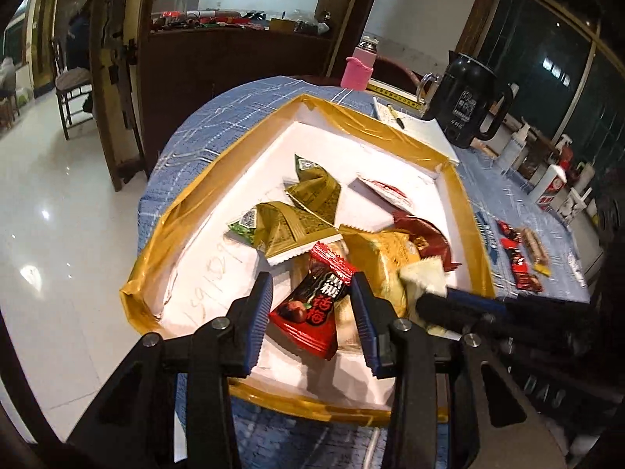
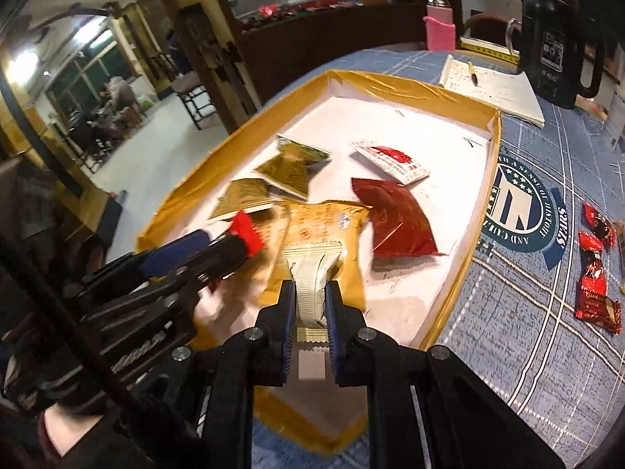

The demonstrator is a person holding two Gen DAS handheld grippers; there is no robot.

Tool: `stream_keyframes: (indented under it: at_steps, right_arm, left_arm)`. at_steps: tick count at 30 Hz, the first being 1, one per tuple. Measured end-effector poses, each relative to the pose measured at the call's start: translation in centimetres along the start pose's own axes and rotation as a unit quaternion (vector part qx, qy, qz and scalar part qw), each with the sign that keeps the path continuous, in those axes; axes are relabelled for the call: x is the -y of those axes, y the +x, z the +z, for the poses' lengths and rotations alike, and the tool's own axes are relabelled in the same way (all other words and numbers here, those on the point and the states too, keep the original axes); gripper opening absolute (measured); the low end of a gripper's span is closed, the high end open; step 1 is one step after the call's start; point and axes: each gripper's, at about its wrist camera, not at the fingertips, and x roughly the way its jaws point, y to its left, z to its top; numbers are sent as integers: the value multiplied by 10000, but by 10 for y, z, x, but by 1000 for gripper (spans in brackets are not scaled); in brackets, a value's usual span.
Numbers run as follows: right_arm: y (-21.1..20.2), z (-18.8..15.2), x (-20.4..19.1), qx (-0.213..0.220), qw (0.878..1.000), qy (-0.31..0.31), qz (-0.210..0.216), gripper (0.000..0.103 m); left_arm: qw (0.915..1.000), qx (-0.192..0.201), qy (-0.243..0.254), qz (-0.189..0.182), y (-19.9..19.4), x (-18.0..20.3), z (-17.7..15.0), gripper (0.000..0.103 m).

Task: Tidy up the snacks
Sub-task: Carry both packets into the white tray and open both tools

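Black kettle (image 2: 554, 45), pink bottle (image 2: 439, 27), notepad (image 2: 496, 90) with pen (image 2: 473, 73).

Gold, red and blue over a white tray floor.

White tray (image 2: 449, 135) edged in gold tape; gold-and-green packets (image 1: 312, 191) far left, dark red pouch (image 2: 398, 226) right, red-and-black candy (image 1: 312, 308) near, cream ribbed wrapper (image 2: 312, 285) between blue-padded black fingers (image 2: 287, 312). Blue tabletop (image 2: 527, 332) cloth, white-lined plaid with navy-and-white round emblem; pink sleeve on bottle (image 1: 357, 70), black kettle (image 1: 465, 101) far.
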Motion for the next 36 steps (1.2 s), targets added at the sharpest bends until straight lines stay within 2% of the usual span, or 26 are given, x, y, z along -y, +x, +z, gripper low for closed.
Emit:
stream_keyframes:
  at_steps: [3,6,8,10,12,14,16,19,22,24,26,29,33,36]
  right_arm:
    - [3,10,9,43,9997,135,-195,13]
    - [5,15,15,90,9983,284,-491,13]
    - [4,13,21,55,9977,355,-580,13]
    - [1,7,21,-26,9980,369,-511,13]
    - [-3,-1,12,-125,9990,184,-377,14]
    - [-6,-8,4,-163,9995,73,-269,16]
    - [-12,-11,-2,-3,9993,-89,-368,17]
    - [-27,-16,-4,337,9988,-134,-320,29]
    - [-53,-24,7,726,9971,62,-215,30]
    - [-70,-33,18,945,9951,226,-169,30]
    - [-87,-46,37,1125,9924,467,-152,30]
    - [-107,-66,67,1295,9868,972,-49,30]
    - [-129,-93,98,1467,9775,1518,3,30]
    - [-140,-111,118,1500,9740,1688,-207,30]
  left_arm:
    - [10000,57,59,14,2,-1,2,47]
    - [9993,136,-132,-335,-6,-8,0,51]
    - [9986,190,-263,-429,-12,-12,0,52]
    - [9972,329,-444,-499,-24,-18,0,58]
    - [9958,438,-624,-498,-34,-20,0,72]
    - [9950,564,-672,-477,-43,-17,0,79]
    - [9946,704,-629,-429,-53,-11,1,82]
    - [9944,790,-554,-419,-64,-2,1,84]
    - [9923,863,-632,-624,-72,3,-2,84]
    - [9925,856,-667,-563,-74,8,-4,84]
    - [9950,746,-512,-433,-71,19,-5,84]
    - [9976,685,-19,-22,-68,47,-10,84]
    - [9968,626,466,162,-66,84,-17,84]
    - [9932,707,840,376,-68,113,-23,84]
